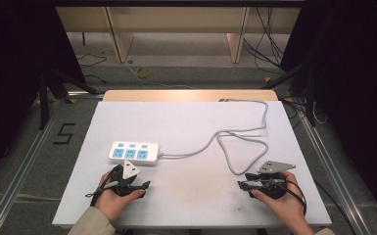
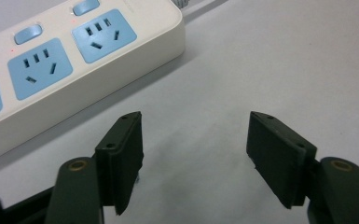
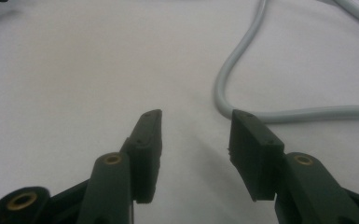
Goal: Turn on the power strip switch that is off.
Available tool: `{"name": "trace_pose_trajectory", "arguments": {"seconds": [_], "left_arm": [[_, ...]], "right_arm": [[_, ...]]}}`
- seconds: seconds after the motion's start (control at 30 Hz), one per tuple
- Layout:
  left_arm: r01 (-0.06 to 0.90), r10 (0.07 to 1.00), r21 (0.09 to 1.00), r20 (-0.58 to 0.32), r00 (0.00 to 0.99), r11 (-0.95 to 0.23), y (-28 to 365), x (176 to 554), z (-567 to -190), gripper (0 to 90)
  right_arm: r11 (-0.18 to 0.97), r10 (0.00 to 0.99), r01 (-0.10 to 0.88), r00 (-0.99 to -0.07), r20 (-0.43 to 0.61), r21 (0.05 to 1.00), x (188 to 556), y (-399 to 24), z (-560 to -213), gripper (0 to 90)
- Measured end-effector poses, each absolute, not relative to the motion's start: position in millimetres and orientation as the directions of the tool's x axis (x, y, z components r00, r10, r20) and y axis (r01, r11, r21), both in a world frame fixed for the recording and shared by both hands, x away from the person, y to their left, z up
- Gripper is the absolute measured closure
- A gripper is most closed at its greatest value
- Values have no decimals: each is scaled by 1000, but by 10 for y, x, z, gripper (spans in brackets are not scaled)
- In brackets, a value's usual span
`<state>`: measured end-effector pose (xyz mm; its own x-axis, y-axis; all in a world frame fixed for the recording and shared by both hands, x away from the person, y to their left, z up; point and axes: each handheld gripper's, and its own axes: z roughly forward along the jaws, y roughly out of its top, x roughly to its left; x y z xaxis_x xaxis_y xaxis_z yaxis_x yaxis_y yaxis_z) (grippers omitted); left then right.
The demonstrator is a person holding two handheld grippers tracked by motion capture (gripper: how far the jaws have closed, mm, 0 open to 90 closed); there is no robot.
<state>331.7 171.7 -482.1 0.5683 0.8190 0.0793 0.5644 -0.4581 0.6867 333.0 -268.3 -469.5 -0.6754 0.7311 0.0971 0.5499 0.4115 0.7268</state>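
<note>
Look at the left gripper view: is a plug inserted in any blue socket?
No: the blue sockets of the white power strip seen there are empty.

Grey floor with loose cables, a taped "5", pale wooden furniture legs beyond, dark curtains either side.

Both hands come in from the bottom edge, each wrapped around its own gripper. Left gripper sits low with its jaws spread wide, nothing between them. Right gripper is parted too, a bit narrower, also empty, pointing inward toward the left hand.
</note>
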Motion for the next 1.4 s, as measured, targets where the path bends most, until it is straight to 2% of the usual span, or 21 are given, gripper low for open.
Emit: {"name": "trace_pose_trajectory", "arguments": {"seconds": [0.03, 0.07, 0.1, 0.13, 0.2, 0.23, 0.27, 0.3, 0.37, 0.67, 0.73, 1.4], "left_arm": [[568, 819, 685, 75, 568, -456, 1724, 3315, -4816, 462], [580, 825, 679, 69, 560, -450, 1732, 3313, -4810, 462], [593, 835, 673, 66, 547, -442, 1747, 3310, -4803, 631], [595, 834, 672, 62, 548, -441, 1762, 3305, -4797, 698], [599, 838, 670, 64, 542, -439, 1763, 3301, -4795, 782], [599, 838, 667, 70, 541, -442, 1764, 3299, -4791, 782], [601, 837, 664, 71, 542, -446, 1765, 3299, -4785, 869], [602, 839, 662, 75, 539, -447, 1765, 3298, -4777, 894], [603, 837, 651, 94, 539, -461, 1766, 3298, -4758, 896], [625, 855, 653, 66, 515, -427, 1782, 3302, -4714, 897], [646, 868, 653, 35, 496, -396, 1803, 3313, -4685, 897], [665, 900, 651, 65, 431, -365, 1927, 3446, -4542, 897]], "right_arm": [[411, 731, 548, -676, 95, 729, 3330, -2682, -4692, 548], [411, 731, 548, -676, 95, 729, 3330, -2682, -4692, 548], [413, 730, 541, -677, 89, 733, 3327, -2681, -4687, 551], [412, 730, 540, -677, 88, 734, 3324, -2680, -4683, 552], [411, 731, 538, -677, 86, 736, 3319, -2679, -4676, 553], [411, 731, 538, -677, 86, 736, 3319, -2679, -4676, 553], [412, 731, 537, -677, 85, 736, 3320, -2680, -4677, 554], [411, 731, 537, -677, 85, 736, 3322, -2682, -4677, 554], [409, 731, 539, -676, 88, 737, 3322, -2683, -4677, 554], [412, 728, 541, -679, 92, 734, 3319, -2673, -4684, 554], [411, 728, 543, -679, 94, 733, 3319, -2673, -4686, 554], [421, 713, 544, -693, 107, 726, 3310, -2638, -4704, 521]]}}
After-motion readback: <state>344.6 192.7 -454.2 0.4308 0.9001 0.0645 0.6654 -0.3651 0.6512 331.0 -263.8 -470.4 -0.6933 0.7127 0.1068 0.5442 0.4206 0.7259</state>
